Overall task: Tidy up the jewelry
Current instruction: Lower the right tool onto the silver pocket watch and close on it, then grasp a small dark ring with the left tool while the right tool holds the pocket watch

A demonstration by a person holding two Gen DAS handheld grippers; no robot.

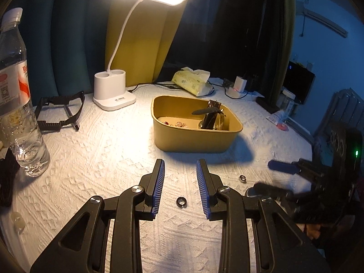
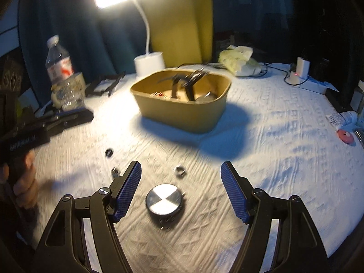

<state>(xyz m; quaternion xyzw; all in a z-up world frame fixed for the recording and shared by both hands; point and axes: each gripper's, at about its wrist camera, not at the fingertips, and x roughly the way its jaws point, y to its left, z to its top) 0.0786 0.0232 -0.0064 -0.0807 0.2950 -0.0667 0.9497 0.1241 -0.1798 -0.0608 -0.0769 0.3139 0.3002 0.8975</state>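
Left tongs (image 1: 180, 162) part-open, empty, 1 dark ring (image 1: 181, 201) between them. Right tongs (image 2: 180, 167) wide, empty, over 1 round watch case (image 2: 164, 202); 3 rings nearby. 1 yellow box (image 2: 182, 111) far, holding watches. 1 bottle (image 1: 17, 95), label unreadable.

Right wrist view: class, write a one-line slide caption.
Open right tool above a round metal watch case on white cloth, rings nearby, yellow box beyond.

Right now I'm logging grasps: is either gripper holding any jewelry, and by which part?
Nothing is held. The left gripper is open above a dark ring; the right gripper is open over the round watch case.
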